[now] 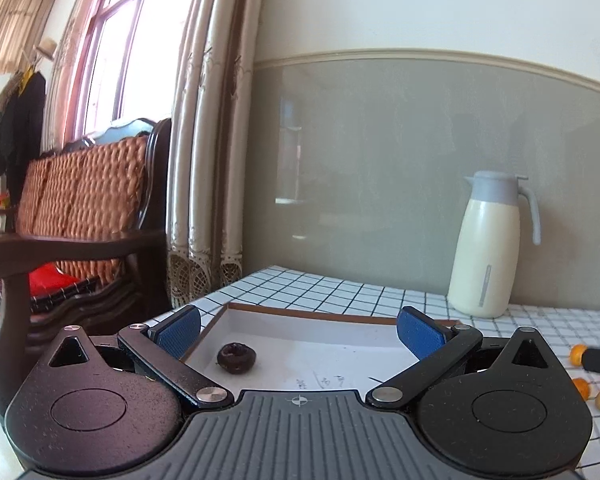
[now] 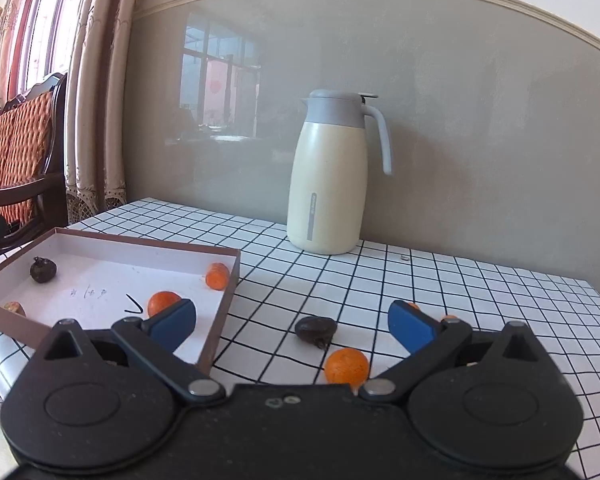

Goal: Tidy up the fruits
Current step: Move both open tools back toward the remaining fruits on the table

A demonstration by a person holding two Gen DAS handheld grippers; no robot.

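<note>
- The right gripper (image 2: pixel 292 322) hovers low over the bench (image 2: pixel 460 280) with its fingers (image 2: pixel 410 326) spread wide and nothing between them. A dark fruit (image 2: pixel 315 331) and an orange fruit (image 2: pixel 346 366) lie in the gap ahead, just outside the box (image 2: pixel 224 312); the wide spread looks set for taking one of them.
- The left gripper (image 1: pixel 298 330) also has its fingers (image 1: pixel 178 330) spread and empty, poised over the box (image 1: pixel 300 314), probably waiting or just freed.
- Inside the box, the right view shows a dark fruit (image 2: pixel 43 269) at the far corner, orange fruits (image 2: pixel 217 276) (image 2: pixel 162 303) along the near side, and an orange piece (image 2: pixel 14 307) at the front wall.
- The left view shows only one dark fruit (image 1: pixel 236 357) in the box, plus loose fruits (image 1: pixel 580 387) beside it.
- A cream jug (image 2: pixel 332 176) stands behind the box, clear of the work.
</note>
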